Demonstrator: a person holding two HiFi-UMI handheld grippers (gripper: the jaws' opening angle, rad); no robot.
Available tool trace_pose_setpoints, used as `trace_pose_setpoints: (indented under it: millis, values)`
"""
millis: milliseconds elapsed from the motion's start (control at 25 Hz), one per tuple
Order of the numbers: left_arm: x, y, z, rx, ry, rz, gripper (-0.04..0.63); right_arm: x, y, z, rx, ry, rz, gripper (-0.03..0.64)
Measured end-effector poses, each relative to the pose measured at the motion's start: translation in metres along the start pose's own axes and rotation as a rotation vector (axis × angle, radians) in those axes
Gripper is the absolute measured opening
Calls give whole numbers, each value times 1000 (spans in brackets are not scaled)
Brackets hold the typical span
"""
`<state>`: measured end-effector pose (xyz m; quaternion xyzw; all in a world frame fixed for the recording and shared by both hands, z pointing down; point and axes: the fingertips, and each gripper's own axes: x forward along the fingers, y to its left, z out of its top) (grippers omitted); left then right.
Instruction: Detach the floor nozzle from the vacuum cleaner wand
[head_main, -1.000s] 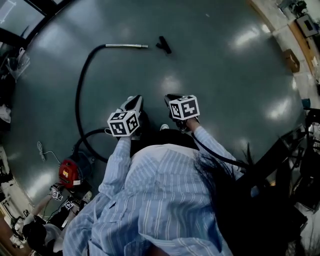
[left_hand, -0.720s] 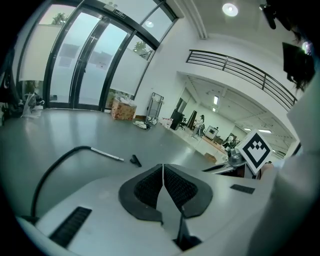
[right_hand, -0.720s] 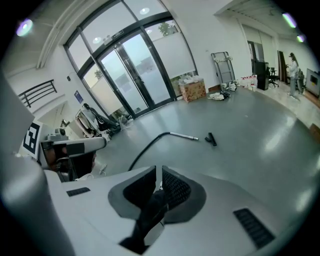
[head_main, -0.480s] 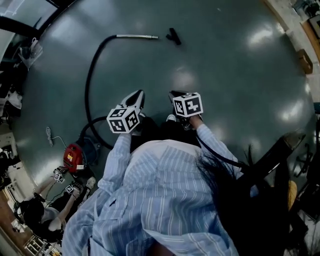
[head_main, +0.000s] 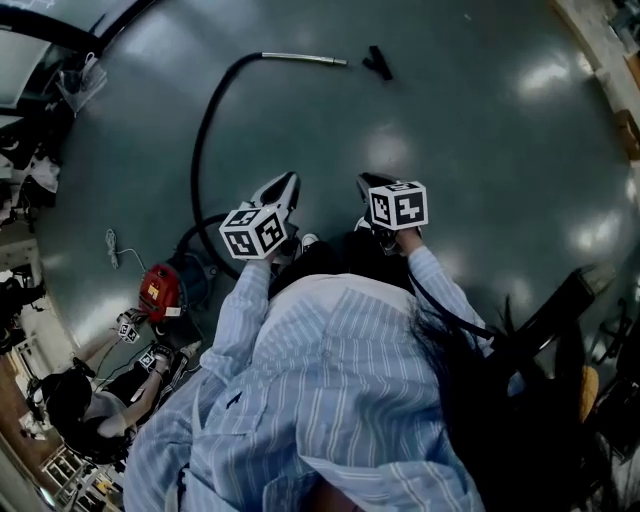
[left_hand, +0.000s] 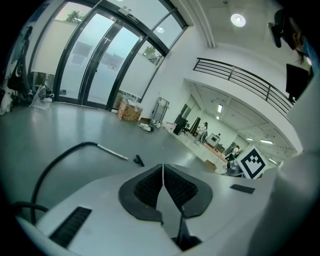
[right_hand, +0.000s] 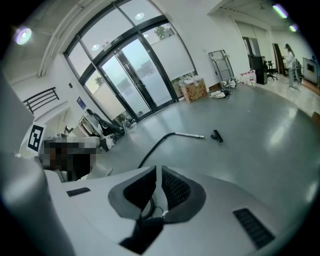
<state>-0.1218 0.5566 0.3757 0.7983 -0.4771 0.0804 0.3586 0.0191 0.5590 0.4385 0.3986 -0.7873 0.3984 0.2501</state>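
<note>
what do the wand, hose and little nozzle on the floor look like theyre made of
Wand: looks like metal, a straight silvery tube with a bright sheen.
Hose: probably flexible plastic or rubber, matte black and lying in a smooth curve.
Floor nozzle: likely black plastic, dull and dark; too small to tell more.

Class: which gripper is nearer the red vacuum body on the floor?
Left. In the head view the left gripper is up-right of the vacuum body; the right gripper is farther right, beyond the left one.
</note>
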Motion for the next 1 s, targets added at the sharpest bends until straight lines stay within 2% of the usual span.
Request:
trace_pose_setpoints:
  millis: [160, 360, 600, 1000]
  values:
    - [-15, 19, -8, 8, 18, -9, 15, 7, 22, -16, -24, 15, -12, 37]
    - [-23, 19, -12, 45, 29, -61, 15, 6, 40, -28, -33, 27, -29, 37]
    - [-21, 14, -11, 55, 50, -113, 15, 1, 43, -27, -23, 46, -62, 37]
    - [-24, 40, -3, 53, 37, -134, 15, 11, 45, -22, -13, 22, -101, 37]
